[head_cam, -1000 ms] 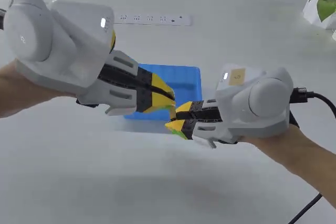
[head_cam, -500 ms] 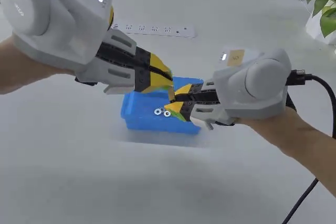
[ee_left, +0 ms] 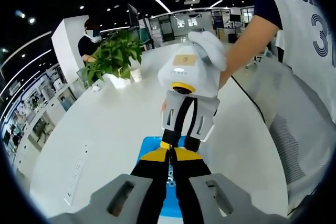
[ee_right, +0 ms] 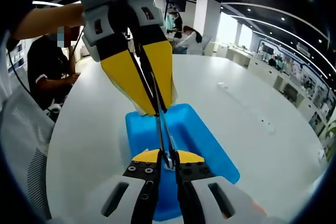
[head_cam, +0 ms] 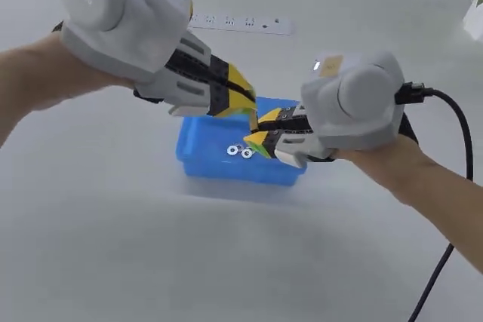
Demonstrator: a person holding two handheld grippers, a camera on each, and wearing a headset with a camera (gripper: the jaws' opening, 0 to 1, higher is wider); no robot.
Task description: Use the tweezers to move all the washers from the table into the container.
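Your left tongs and right tongs meet just above the blue container — both pinched narrow on the tweezers. Washers lie inside the container.

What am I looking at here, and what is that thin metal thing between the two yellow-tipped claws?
A person holds a two-jaw gripper in each hand. The head view looks down from their headset; each gripper view looks along its own jaws. In the head view the left gripper is the upper one; the right gripper faces it. The thin thing is the tweezers; both grippers seem shut on them, above the blue container, which holds a few washers. A power strip lies on the white table.
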